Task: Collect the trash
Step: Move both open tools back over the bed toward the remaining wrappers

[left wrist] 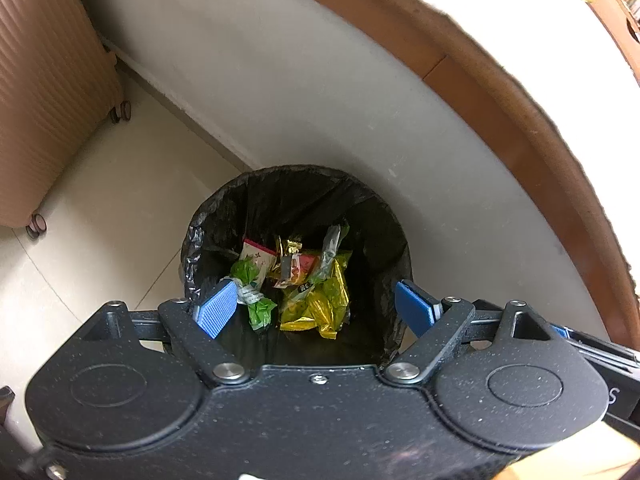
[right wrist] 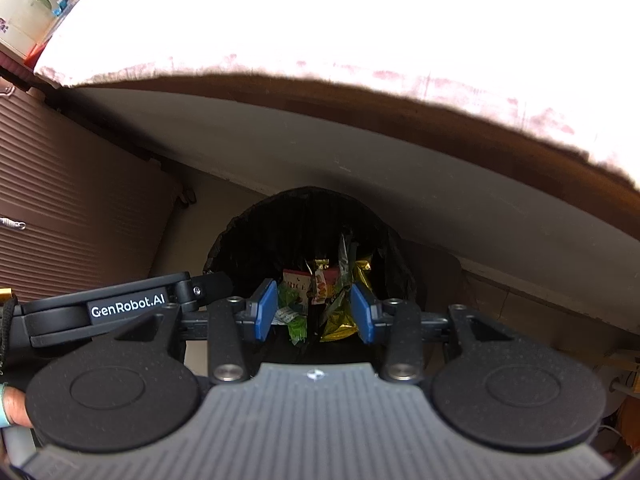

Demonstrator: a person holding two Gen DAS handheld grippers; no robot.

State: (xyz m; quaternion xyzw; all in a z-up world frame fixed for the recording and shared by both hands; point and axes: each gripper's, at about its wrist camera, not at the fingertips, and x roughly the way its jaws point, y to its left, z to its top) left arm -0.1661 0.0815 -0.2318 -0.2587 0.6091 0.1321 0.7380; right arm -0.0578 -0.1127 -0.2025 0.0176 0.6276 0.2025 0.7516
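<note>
Pads (left wrist: 216, 309) of left gripper (left wrist: 316, 310) standing wide apart, holding nothing, hanging right over bin (left wrist: 396, 232). Right gripper (right wrist: 316, 312) hovering over same bin, jaws partly apart, nothing clamped between blue pads (right wrist: 267, 310); wrappers seen between them lying lower down, inside. Trash (left wrist: 316, 304) resting at bottom of black liner (left wrist: 192, 248): gold foil, green wrappers (left wrist: 260, 312), a small carton (left wrist: 256, 256).

Risking little here, seemingly, with load already dropped in. Possibly snagging liner edge on left gripper's far pad while lifting away, dragging bag off rim. Possibly knocking the two grippers together, both crowding one opening; left gripper's arm (right wrist: 120, 308) lying just beside right one.

Standing around: ribbed suitcase (left wrist: 44, 92) on wheels, well apart; wall (left wrist: 280, 92) just behind bin; cloth-covered table edge (left wrist: 520, 128) overhanging, limiting room for rising straight up.
</note>
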